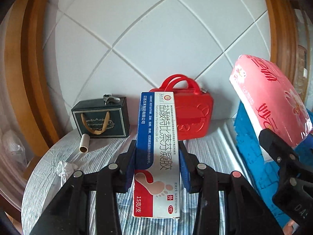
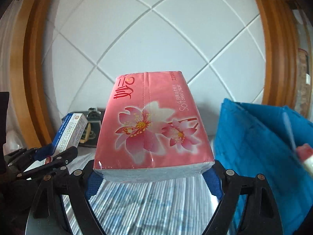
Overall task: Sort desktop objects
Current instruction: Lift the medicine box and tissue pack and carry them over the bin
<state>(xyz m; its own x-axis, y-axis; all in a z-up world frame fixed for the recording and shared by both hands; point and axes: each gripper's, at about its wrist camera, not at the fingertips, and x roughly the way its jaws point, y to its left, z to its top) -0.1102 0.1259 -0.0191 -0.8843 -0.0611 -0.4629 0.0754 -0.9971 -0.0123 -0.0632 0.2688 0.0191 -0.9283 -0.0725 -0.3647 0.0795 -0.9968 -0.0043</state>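
My left gripper is shut on a long white, blue and red medicine box with a footprint picture, held off the table. In the right wrist view the same box and the left gripper appear at the lower left. My right gripper is shut on a pink tissue pack printed with flowers, its blue pads pressing both sides. From the left wrist view the tissue pack is raised at the right, with the right gripper below it.
A red zip case with handles and a dark gift box stand at the back of the round table with its striped cover. A cardboard tube and crumpled plastic lie at the left. A blue quilted container stands at the right.
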